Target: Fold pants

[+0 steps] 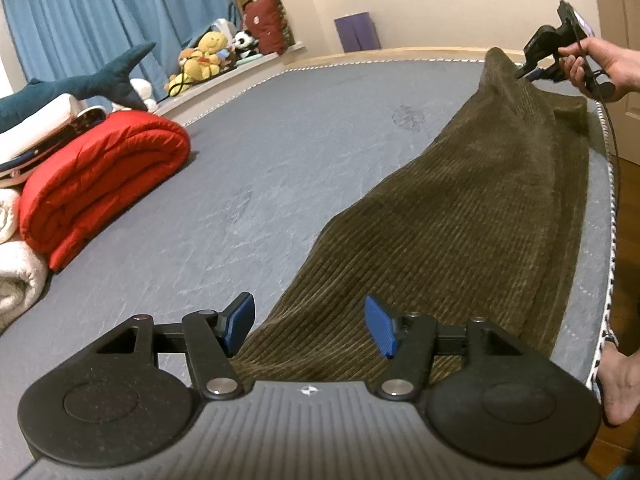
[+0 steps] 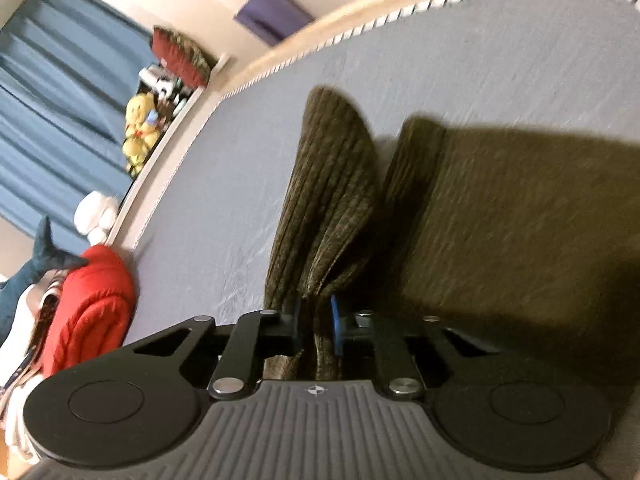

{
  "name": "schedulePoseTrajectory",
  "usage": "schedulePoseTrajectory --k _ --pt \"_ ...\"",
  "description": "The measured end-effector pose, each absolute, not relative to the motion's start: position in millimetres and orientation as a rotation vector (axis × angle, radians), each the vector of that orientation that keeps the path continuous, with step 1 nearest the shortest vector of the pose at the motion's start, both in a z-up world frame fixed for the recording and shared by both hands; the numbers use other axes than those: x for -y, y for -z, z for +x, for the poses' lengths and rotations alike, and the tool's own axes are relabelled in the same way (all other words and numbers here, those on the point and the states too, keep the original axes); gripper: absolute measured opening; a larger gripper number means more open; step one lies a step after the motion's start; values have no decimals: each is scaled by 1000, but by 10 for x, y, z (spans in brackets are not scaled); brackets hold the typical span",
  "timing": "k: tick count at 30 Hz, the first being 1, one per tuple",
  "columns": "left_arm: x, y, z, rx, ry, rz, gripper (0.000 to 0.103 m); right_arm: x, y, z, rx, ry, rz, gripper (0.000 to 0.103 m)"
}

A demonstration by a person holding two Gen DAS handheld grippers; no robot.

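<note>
The olive-brown corduroy pants [image 1: 452, 216] lie lengthwise along the right side of the grey mattress [image 1: 248, 184], running from the near edge to the far right corner. At that far end the right claw [image 2: 316, 326] is closed on a bunched fold of the cloth and holds it raised off the bed, so a peak of fabric stands up there. The left claw [image 1: 310, 324] is spread wide over the near end of the pants with nothing between its blue pads [image 1: 380, 330].

The likeliest trouble, as I judge it, is that the near end has no hold on it: if the right claw carries its end over, the whole garment may drag across the smooth mattress instead of folding. The pinch also looks small, on thick ribbed cloth, so it could slip out, or take only one layer and leave the fold crooked. The pants sit close to the bed's right edge [image 1: 602, 184], where loose cloth could slide off. The rolled red quilted blanket [image 1: 104, 176] at far left is well apart.
</note>
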State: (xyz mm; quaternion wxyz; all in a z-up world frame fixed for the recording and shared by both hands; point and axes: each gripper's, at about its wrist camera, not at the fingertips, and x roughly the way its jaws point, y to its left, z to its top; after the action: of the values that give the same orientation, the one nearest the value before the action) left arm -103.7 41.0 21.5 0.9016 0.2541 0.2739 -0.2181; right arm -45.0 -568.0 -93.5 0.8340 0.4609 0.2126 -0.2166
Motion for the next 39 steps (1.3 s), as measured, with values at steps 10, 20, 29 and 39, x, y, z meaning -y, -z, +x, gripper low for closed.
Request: schedulePoseTrajectory --k 10,20,29,39 --pt "0 -155 -1135 -543 581 575 67 5764 1017 -1218 -616 703 986 7" --pt "302 78 -1220 -605 712 514 40 6233 1332 -1536 -461 696 1216 50" --pt "656 427 -1247 -674 812 552 40 6324 1385 -1370 -460 745 1140 29" --pt "818 699 -1128 -763 841 572 38 6381 1397 -1401 -460 739 1131 15"
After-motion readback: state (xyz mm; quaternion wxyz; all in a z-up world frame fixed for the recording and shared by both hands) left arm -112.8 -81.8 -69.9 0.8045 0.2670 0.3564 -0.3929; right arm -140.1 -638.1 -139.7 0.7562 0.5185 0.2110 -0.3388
